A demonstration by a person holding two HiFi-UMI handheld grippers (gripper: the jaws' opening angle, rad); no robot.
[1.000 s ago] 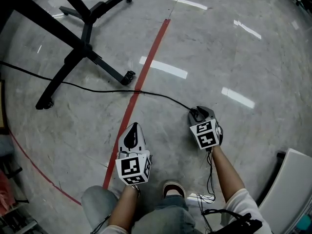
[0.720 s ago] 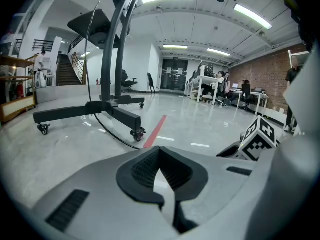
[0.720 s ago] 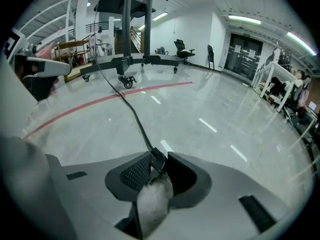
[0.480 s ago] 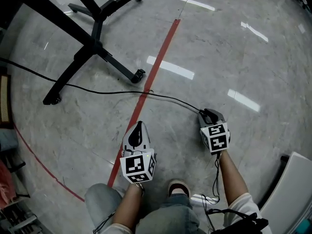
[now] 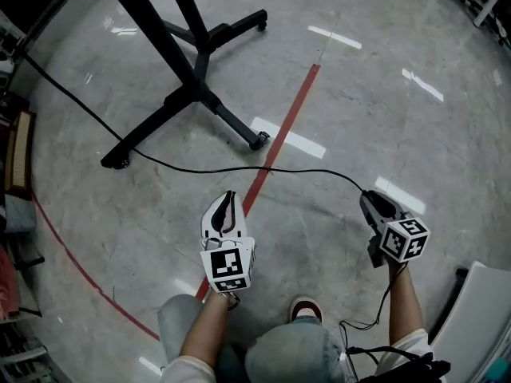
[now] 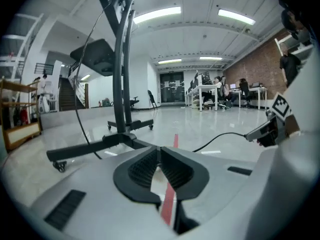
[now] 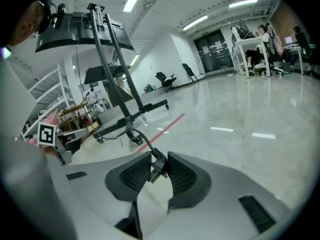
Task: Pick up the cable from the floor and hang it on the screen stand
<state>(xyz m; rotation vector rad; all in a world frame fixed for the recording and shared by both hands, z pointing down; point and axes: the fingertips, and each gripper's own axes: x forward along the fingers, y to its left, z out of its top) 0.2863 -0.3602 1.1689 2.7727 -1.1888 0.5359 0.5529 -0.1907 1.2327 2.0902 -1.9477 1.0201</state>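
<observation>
The right hand-held gripper [image 5: 370,201] has its jaws closed narrowly on the plug [image 7: 155,160] of the cable [image 5: 239,168], the plug standing tilted between the ribbed pads with the cord leaving from the jaw tips. From there the cable's long axis does not run along the jaws. It turns off to this gripper's left and lies across the floor [image 5: 383,94], over the red line [image 5: 281,142] and just ahead of the left hand-held gripper [image 5: 226,211], then passes the wheeled foot of the screen stand [image 5: 196,86] and climbs away at the far left. The stand is ahead and well to the left of the holding gripper, beyond the red line. The left hand-held gripper is the nearer of the two to it, but its jaws are pressed together with nothing between them. The coming move therefore looks like a carry forward and leftward with the plug end, which should raise the slack run off the floor toward the stand's post.
</observation>
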